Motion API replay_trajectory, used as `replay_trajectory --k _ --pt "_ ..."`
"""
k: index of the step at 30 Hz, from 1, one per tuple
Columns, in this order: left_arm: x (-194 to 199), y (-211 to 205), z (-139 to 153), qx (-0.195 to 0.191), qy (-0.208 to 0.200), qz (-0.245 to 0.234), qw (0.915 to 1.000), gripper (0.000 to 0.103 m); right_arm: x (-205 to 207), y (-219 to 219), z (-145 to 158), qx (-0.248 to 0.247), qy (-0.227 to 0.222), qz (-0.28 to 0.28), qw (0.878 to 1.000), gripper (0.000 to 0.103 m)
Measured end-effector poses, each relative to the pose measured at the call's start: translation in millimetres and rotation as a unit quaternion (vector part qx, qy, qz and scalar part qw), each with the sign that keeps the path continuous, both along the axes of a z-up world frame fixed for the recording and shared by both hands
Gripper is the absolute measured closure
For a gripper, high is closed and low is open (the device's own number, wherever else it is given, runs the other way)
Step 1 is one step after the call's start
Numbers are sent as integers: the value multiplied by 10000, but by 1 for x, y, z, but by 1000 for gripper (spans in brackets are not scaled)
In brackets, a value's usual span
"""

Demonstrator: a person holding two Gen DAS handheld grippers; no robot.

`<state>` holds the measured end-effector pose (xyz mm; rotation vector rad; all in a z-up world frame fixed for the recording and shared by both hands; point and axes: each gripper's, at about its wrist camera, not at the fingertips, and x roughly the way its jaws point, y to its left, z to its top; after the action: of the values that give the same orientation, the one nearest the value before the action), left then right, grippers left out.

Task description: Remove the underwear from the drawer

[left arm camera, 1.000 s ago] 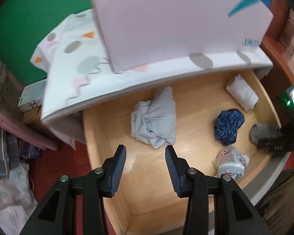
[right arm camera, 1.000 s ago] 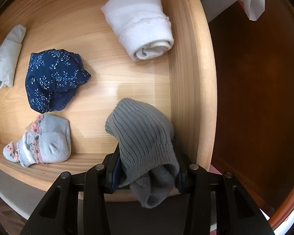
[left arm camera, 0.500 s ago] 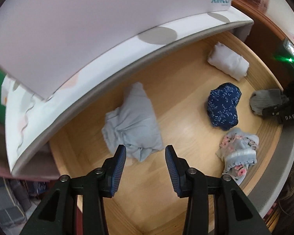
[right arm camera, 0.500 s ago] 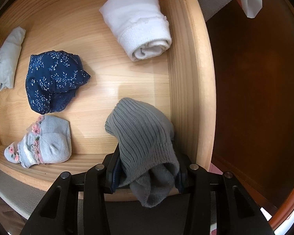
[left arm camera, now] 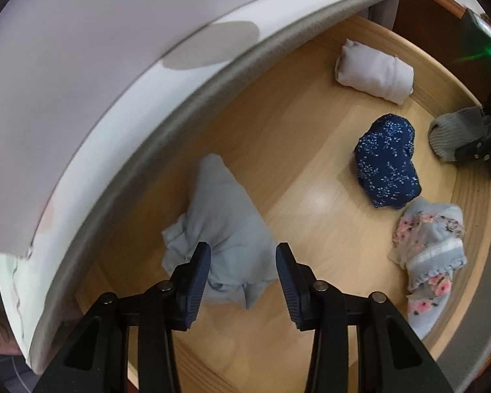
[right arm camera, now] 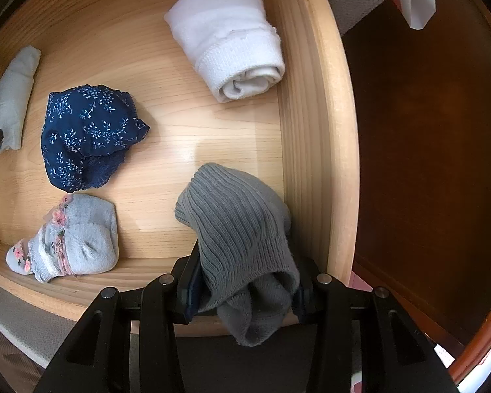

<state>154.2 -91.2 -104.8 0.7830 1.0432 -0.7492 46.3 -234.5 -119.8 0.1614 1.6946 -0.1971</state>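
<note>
The open wooden drawer [left arm camera: 311,150] holds several garments. My left gripper [left arm camera: 242,275] is open, its jaws on either side of the near edge of a crumpled pale blue underwear [left arm camera: 222,229]. My right gripper [right arm camera: 245,278] is shut on a grey ribbed knit garment [right arm camera: 239,226] at the drawer's right front corner; it also shows in the left wrist view [left arm camera: 455,131]. A navy floral underwear [right arm camera: 85,137] lies in the middle, also seen in the left wrist view [left arm camera: 386,160].
A rolled white garment [right arm camera: 229,36] lies at the back right. A pale blue piece with pink flowers [right arm camera: 68,239] lies at the front. The drawer's right wall [right arm camera: 314,114] borders dark red-brown furniture [right arm camera: 425,131]. A white cabinet top [left arm camera: 81,82] overhangs the drawer's back.
My left gripper has moved forward and down into the drawer until its open jaws straddle the pale blue underwear. My right gripper has stayed shut on the grey garment, almost still.
</note>
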Motion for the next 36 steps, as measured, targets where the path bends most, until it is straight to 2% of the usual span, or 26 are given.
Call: replay_trajectory --k 5,12,16,24,36 --pt "8 -13 -14 195 -126 -74 9997 61 1 2 -1 -6 7 -12 10000 63" --pt "33 -14 -18 -23 129 249 9996 61 3 3 -3 -12 18 -19 10000 62" --pt "39 -19 -23 75 102 246 9996 66 3 4 -3 -8 19 -9 10000 62" --pt "34 -29 -24 253 139 343 9990 71 3 5 -4 -14 27 13 10000 61" --pt "15 -15 -24 713 460 660 9942 72 3 6 -7 24 16 41 10000 61"
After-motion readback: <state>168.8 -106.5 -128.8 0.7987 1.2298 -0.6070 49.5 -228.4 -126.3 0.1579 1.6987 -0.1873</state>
